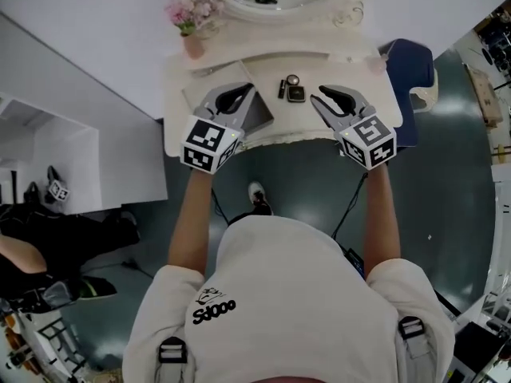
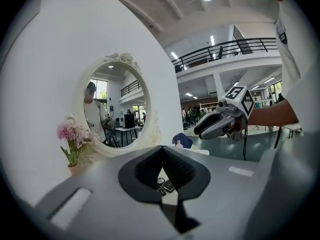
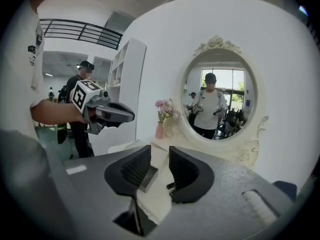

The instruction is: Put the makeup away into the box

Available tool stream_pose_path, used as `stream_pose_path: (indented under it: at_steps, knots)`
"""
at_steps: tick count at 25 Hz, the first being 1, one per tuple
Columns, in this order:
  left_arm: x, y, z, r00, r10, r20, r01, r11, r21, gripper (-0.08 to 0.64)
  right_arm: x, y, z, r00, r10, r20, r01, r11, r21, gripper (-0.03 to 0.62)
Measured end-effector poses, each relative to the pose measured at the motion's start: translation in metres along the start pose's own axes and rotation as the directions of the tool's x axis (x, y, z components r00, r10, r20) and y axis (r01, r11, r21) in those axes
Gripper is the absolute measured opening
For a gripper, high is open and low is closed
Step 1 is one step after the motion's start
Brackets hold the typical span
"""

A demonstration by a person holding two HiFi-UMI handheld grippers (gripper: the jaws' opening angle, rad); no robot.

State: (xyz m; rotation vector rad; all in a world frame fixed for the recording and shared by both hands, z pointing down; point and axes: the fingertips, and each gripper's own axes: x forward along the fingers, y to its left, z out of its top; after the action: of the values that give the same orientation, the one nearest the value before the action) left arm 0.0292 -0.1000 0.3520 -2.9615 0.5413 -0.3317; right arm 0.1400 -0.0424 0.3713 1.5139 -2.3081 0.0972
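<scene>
A person in a white T-shirt held two grey hand grippers over a cream tabletop (image 1: pixel 263 64) at the top of the head view, below an oval mirror in an ornate cream frame (image 3: pixel 220 94). The left tongs (image 2: pixel 162 148), tips pressed together with nothing between them, hovered over a flat grey rectangular box (image 1: pixel 262 112) at the left of the tabletop. The right tongs (image 3: pixel 160 151) stood a little way apart and empty, with bare tabletop and a corner of the box showing through the gap. The makeup lay at upper centre of the head view, between the two tongs and just right of the box: a slim black tube (image 1: pixel 282 88), a small round compact (image 1: pixel 293 79) and a square dark case (image 1: pixel 296 94), all close together and none of them inside the box. Pink flowers in a pale pink vase (image 1: pixel 192 21) stood at the tabletop's far left corner, and a dark blue chair (image 1: pixel 413 66) sat off its right end.
</scene>
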Motion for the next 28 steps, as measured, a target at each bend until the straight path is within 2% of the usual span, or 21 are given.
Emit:
stream_pose_path:
  at_steps: [2,6,9,14,16,20,23,26,28]
  knots:
    - [0.013,0.017,-0.013,1.000,-0.018,-0.019,0.018,1.000,-0.019,0.018,0.028,0.000,-0.010,0.996,0.059,-0.061,-0.059,0.998,0.002,0.147]
    - [0.031,0.046,-0.039,0.998,-0.019,-0.054,0.015,0.997,-0.075,0.018,0.078,-0.007,-0.035,0.977,0.114,-0.183,-0.119,0.993,-0.018,0.199]
    - [0.041,0.055,-0.058,0.996,-0.019,-0.091,0.009,0.994,-0.109,0.018,0.104,-0.009,-0.060,0.945,0.168,-0.279,-0.181,0.983,-0.022,0.241]
    - [0.052,0.071,-0.088,0.987,0.008,-0.159,-0.034,0.986,-0.163,0.018,0.148,-0.021,-0.107,0.883,0.239,-0.403,-0.266,0.964,-0.012,0.267]
    - [0.056,0.076,-0.098,0.982,0.032,-0.185,-0.067,0.981,-0.184,0.018,0.165,-0.027,-0.130,0.846,0.266,-0.463,-0.309,0.951,-0.018,0.279]
    - [0.056,0.083,-0.118,0.963,0.119,-0.243,-0.180,0.952,-0.247,0.018,0.194,-0.037,-0.176,0.743,0.331,-0.582,-0.427,0.904,-0.032,0.337]
    - [0.053,0.079,-0.133,0.935,0.174,-0.307,-0.261,0.928,-0.267,0.018,0.210,-0.045,-0.200,0.680,0.371,-0.632,-0.501,0.865,-0.032,0.348]
    - [0.046,0.073,-0.146,0.902,0.240,-0.360,-0.353,0.888,-0.294,0.018,0.222,-0.048,-0.221,0.609,0.411,-0.678,-0.584,0.811,-0.033,0.373]
    - [0.047,0.072,-0.152,0.882,0.270,-0.387,-0.399,0.864,-0.307,0.018,0.229,-0.053,-0.230,0.581,0.426,-0.693,-0.610,0.792,-0.025,0.374]
